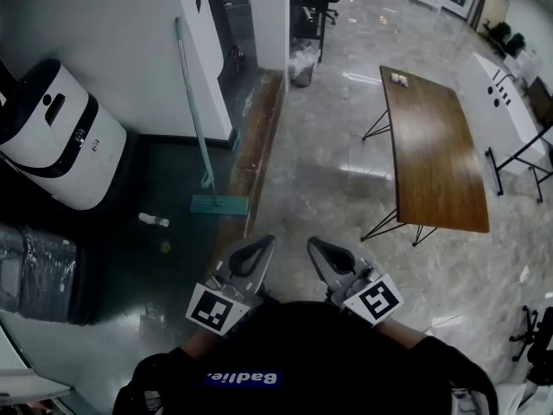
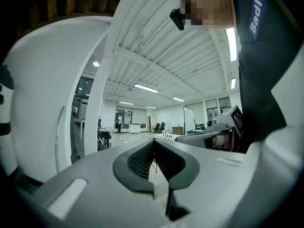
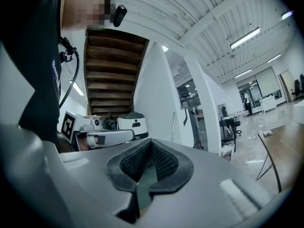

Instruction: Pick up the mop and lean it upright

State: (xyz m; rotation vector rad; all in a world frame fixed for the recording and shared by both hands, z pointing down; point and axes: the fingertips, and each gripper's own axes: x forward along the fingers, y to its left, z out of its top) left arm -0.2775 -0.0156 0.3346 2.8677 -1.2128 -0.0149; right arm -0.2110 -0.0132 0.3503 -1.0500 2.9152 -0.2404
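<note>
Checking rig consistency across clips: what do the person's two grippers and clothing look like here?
The left gripper and right gripper match: pale grey plastic bodies with black mesh-textured pads that curve into a pointed loop. Each carries a white marker cube printed with black squares. The person wears a black top with white lettering.

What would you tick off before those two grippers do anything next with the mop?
1. Mop upright, handle against the wall, head on the floor: ok.
2. Left gripper empty: ok, nothing between its jaws.
3. Right gripper empty: ok, nothing between its jaws.
4. Jaws open, ready for a grasp: not ok, both are shut.
5. Floor by the mop head free of clutter: not ok, a small bottle lies left of it.
6. Mop steady enough not to slide: cannot tell.
</note>
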